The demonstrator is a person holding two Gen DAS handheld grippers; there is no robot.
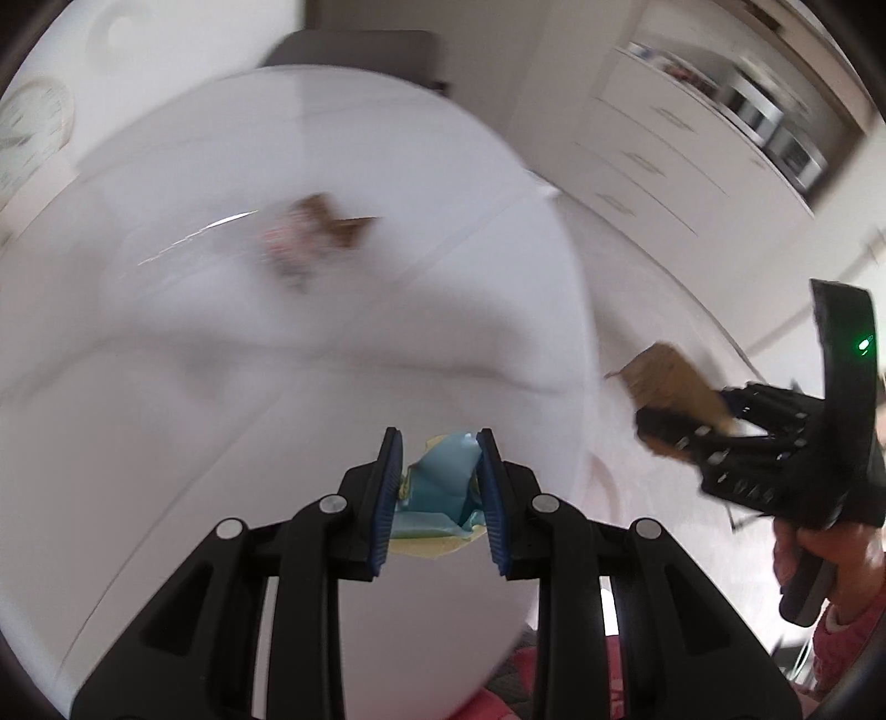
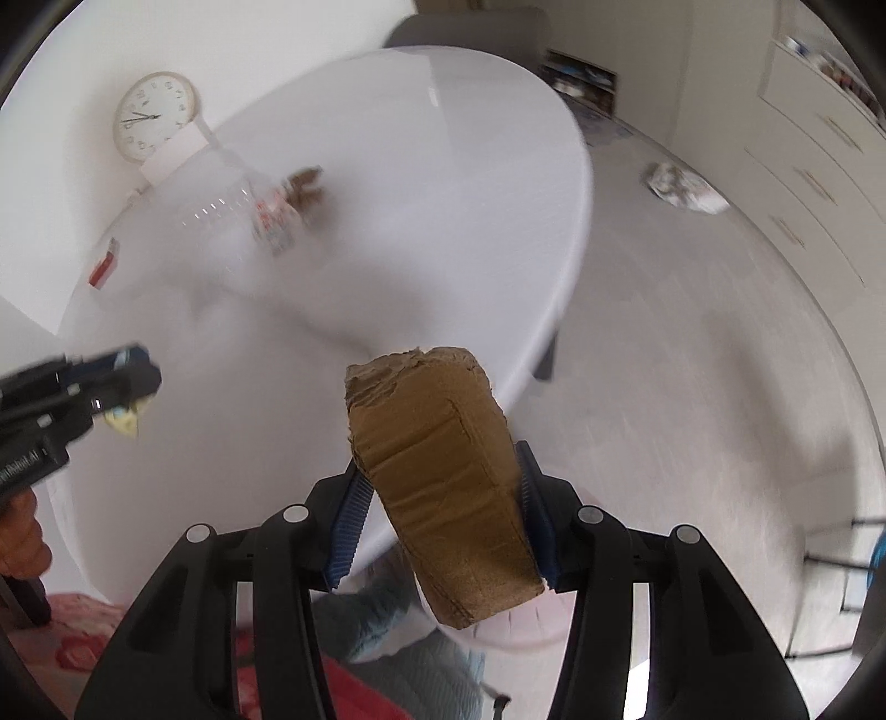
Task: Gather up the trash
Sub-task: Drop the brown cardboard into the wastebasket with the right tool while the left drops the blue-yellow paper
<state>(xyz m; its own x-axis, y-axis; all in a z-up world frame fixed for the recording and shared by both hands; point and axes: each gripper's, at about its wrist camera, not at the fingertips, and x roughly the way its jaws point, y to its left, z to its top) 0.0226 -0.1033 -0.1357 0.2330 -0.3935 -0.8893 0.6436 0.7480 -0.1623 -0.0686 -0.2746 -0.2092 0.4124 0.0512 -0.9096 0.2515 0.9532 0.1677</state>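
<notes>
My left gripper (image 1: 438, 443) is shut on a crumpled blue and yellow wrapper (image 1: 440, 487), held above the near part of the white oval table (image 1: 277, 387). It also shows in the right wrist view (image 2: 135, 382) at the left. My right gripper (image 2: 440, 459) is shut on a torn brown cardboard piece (image 2: 443, 465), held above the table's right edge; it also shows in the left wrist view (image 1: 673, 382). A clear plastic bag (image 2: 232, 221) with brown and printed scraps (image 2: 293, 205) lies blurred at the table's far side.
A crumpled paper wad (image 2: 684, 185) lies on the floor to the right. A small red and white box (image 2: 104, 266) sits at the table's left edge. A wall clock (image 2: 155, 113) and white drawers (image 2: 819, 177) stand beyond. A grey chair (image 2: 476, 25) is behind the table.
</notes>
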